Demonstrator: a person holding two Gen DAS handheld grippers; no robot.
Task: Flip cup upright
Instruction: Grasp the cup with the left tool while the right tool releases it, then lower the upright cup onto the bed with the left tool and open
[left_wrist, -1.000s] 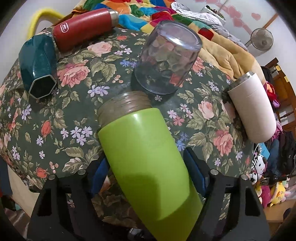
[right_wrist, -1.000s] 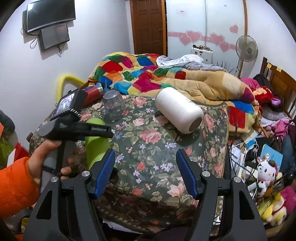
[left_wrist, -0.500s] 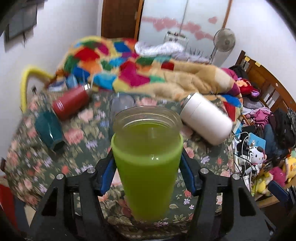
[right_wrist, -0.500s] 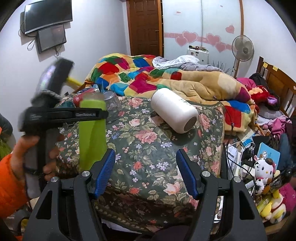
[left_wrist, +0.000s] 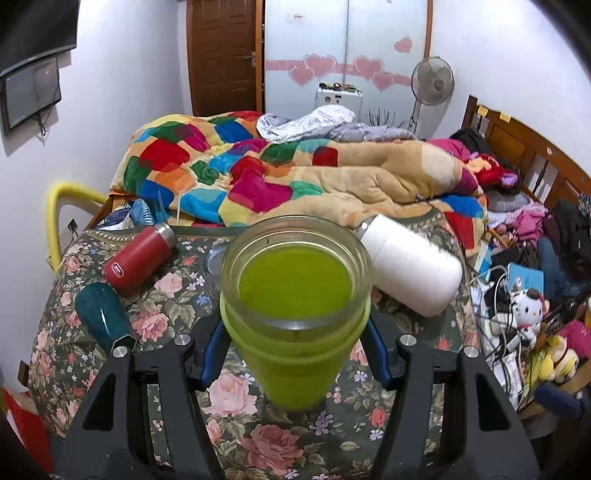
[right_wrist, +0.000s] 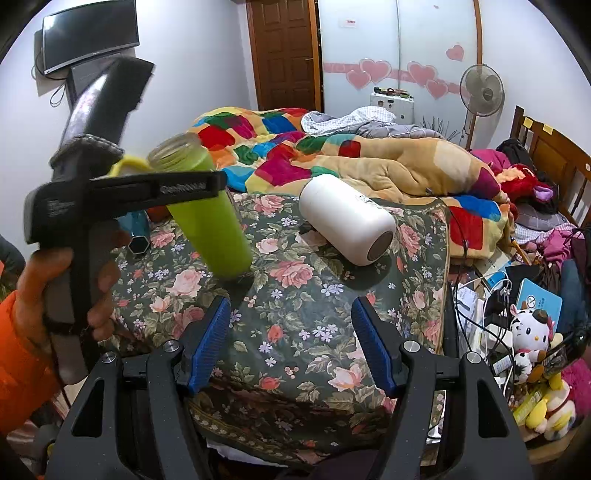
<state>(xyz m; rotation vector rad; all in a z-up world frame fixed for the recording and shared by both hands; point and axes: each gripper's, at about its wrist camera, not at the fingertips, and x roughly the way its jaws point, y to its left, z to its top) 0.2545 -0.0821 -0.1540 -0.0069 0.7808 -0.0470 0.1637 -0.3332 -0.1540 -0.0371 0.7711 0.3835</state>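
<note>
My left gripper (left_wrist: 295, 354) is shut on a tall lime-green cup (left_wrist: 295, 317) with a clear threaded rim. The cup's open mouth faces up. In the right wrist view the green cup (right_wrist: 210, 218) leans slightly, its base touching or just above the floral cloth (right_wrist: 295, 325), with the left gripper's body (right_wrist: 122, 195) clamped across it. My right gripper (right_wrist: 291, 343) is open and empty, low at the table's front edge, right of the cup.
A white bottle (left_wrist: 410, 273) lies on its side at the right. A red flask (left_wrist: 138, 258) and a teal hexagonal cup (left_wrist: 101, 317) lie at the left. A clear glass (left_wrist: 216, 260) stands behind the green cup. A quilt-covered bed (left_wrist: 295, 177) is behind the table.
The left gripper has swung the green cup from lying tilted on the cloth to mouth-up, then brought its base down to the table. The right gripper stayed open and nearly still.
</note>
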